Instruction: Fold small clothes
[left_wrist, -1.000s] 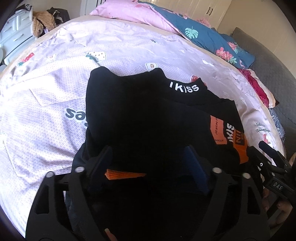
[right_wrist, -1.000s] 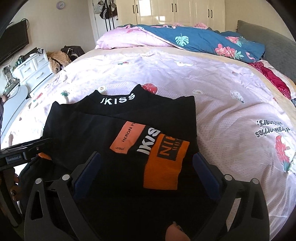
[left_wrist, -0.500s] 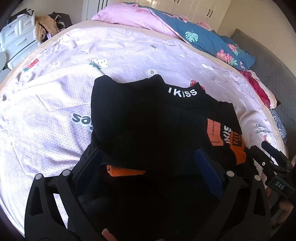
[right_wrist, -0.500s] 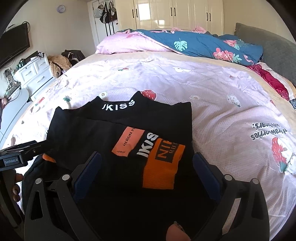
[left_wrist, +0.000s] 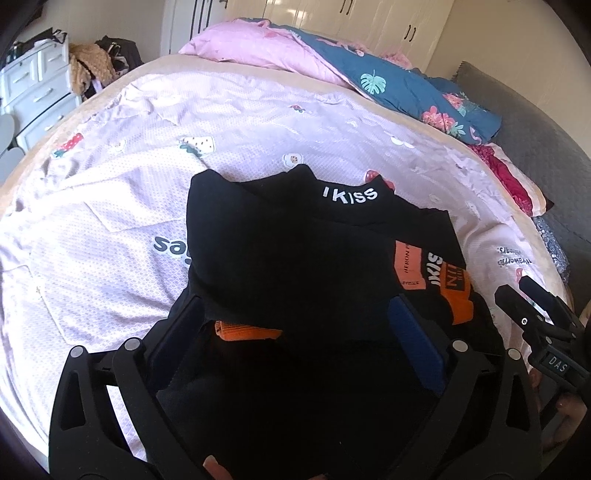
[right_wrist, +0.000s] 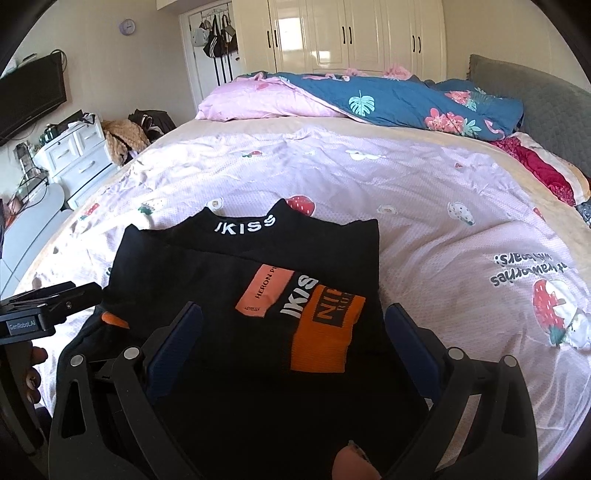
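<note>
A black top (left_wrist: 295, 254) with a white "IKISS" collar and orange patches lies on the bed, its sides folded inward; it also shows in the right wrist view (right_wrist: 258, 280). My left gripper (left_wrist: 295, 325) is open above its near left part, over an orange cuff (left_wrist: 247, 330). My right gripper (right_wrist: 291, 332) is open above its near right part, with the orange patch (right_wrist: 325, 328) between the fingers. Each gripper's body shows at the edge of the other's view. Neither holds cloth.
The pink strawberry-print bedspread (right_wrist: 424, 206) covers the bed. A blue floral quilt (right_wrist: 406, 99) and pink pillow (right_wrist: 258, 99) lie at the far end. A white drawer unit (right_wrist: 74, 155) stands left of the bed, a grey headboard (right_wrist: 535, 96) at the right.
The left gripper has opened wide and both grippers have drawn back and up from the top, which now lies farther ahead. The top itself stays put.
</note>
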